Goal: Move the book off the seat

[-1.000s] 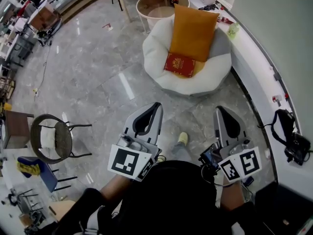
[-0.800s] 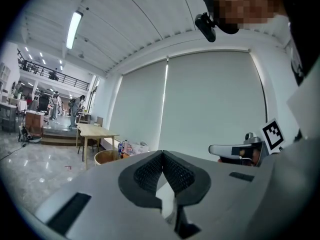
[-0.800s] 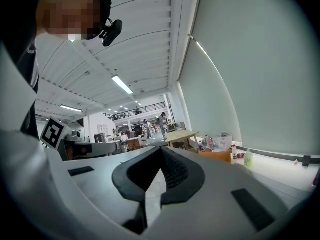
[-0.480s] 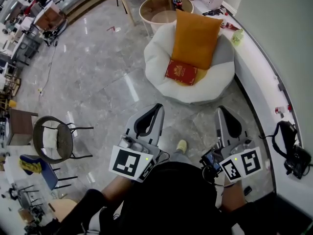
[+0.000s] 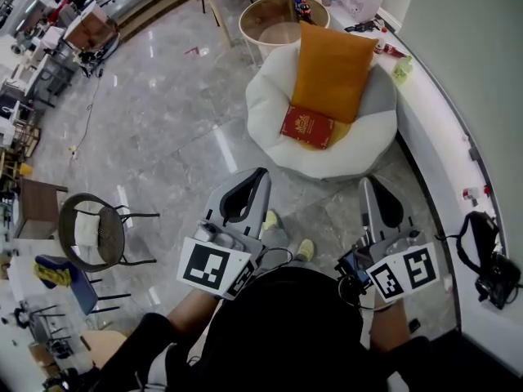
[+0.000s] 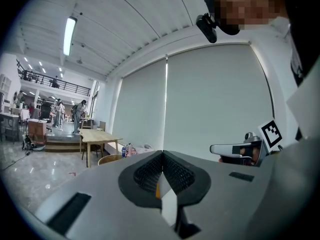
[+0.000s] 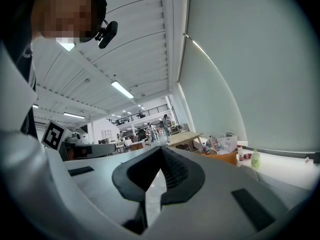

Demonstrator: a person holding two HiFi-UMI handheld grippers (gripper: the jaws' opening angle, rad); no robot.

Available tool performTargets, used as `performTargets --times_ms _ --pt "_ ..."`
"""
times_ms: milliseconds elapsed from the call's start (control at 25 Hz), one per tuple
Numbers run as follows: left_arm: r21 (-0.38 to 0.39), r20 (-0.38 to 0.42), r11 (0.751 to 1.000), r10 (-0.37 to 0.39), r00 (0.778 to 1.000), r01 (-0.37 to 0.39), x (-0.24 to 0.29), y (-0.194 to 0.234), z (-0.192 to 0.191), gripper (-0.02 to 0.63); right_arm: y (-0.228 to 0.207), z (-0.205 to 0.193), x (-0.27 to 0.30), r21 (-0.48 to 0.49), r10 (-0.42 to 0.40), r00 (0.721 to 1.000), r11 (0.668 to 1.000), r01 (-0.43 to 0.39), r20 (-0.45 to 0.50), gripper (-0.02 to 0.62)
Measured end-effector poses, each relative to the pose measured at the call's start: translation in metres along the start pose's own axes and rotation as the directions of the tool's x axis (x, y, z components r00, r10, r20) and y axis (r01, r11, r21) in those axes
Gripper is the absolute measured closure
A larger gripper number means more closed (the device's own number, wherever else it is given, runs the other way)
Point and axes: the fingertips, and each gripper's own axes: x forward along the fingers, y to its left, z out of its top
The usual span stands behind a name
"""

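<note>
On white seat [image 5: 265, 96], against orange cushion [image 5: 331, 68]: red book [image 5: 308, 126], well ahead of left hand-held gripper [image 5: 260, 172] and right hand-held gripper [image 5: 365, 181], both clenched, empty. Risk: arriving clenched, shoving book deeper.

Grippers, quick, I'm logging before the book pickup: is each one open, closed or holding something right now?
Left gripper: closed, holding nothing.
Right gripper: closed, holding nothing.

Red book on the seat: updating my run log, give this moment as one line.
red hardcover book: flat on white round seat, partly over orange cushion's lower edge | left gripper: shut, empty | right gripper: shut, empty
</note>
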Motion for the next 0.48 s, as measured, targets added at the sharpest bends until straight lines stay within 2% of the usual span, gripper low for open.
performTargets --times_ms 480 --pt "-0.001 0.028 0.999 -0.035 0.999 0.035 0.034 0.035 0.005 0.594 -0.01 0.002 0.049 -0.032 -0.009 1.0 0.999 0.009 -0.013 0.586"
